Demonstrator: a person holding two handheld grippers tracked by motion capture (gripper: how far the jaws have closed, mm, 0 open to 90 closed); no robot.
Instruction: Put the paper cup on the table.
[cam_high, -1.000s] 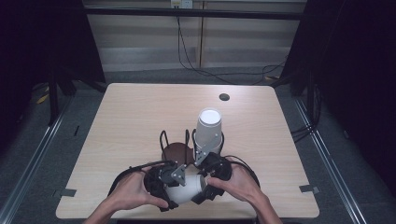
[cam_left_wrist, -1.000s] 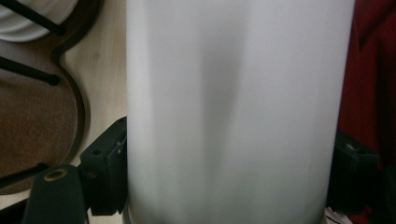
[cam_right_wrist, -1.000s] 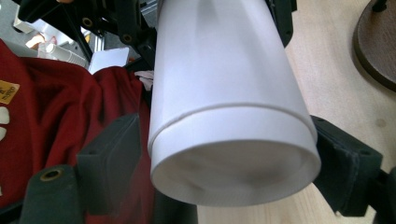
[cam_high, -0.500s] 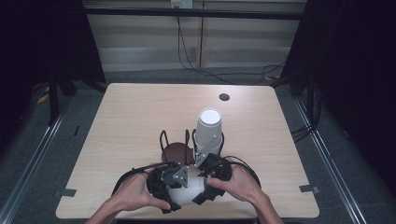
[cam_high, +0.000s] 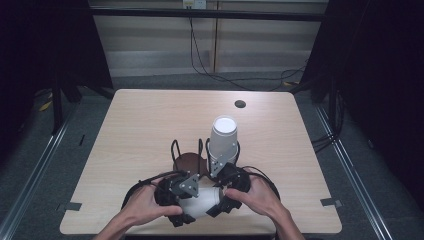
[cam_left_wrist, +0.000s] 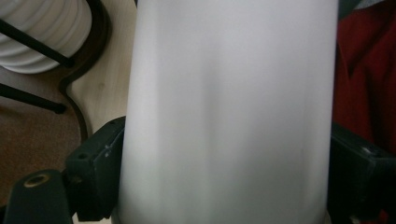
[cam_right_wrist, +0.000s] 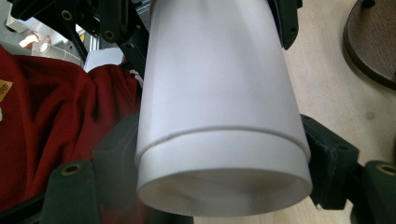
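Note:
A white paper cup (cam_high: 201, 207) lies sideways between my two grippers near the table's front edge. In the left gripper view the cup (cam_left_wrist: 229, 93) spans the gap of my left gripper (cam_left_wrist: 224, 172). Its jaws have just been opening, and both pads still rest against the cup's sides. My left gripper (cam_high: 190, 200) sits left of the cup in the high view. My right gripper (cam_right_wrist: 224, 163) is shut on the cup (cam_right_wrist: 219, 84) near its open rim, where a second nested rim shows. My right gripper (cam_high: 217, 197) sits right of the cup in the high view.
A tall stack of upturned white cups (cam_high: 223, 140) stands in a black wire holder on a round brown base (cam_high: 189, 162) just behind the hands. A small dark hole (cam_high: 240, 104) marks the wooden table (cam_high: 150, 125) at the back. A red garment (cam_right_wrist: 56, 107) lies below the front edge.
Both hands stay put at the front edge. A little more of the white cup shows between the grippers than a second ago.

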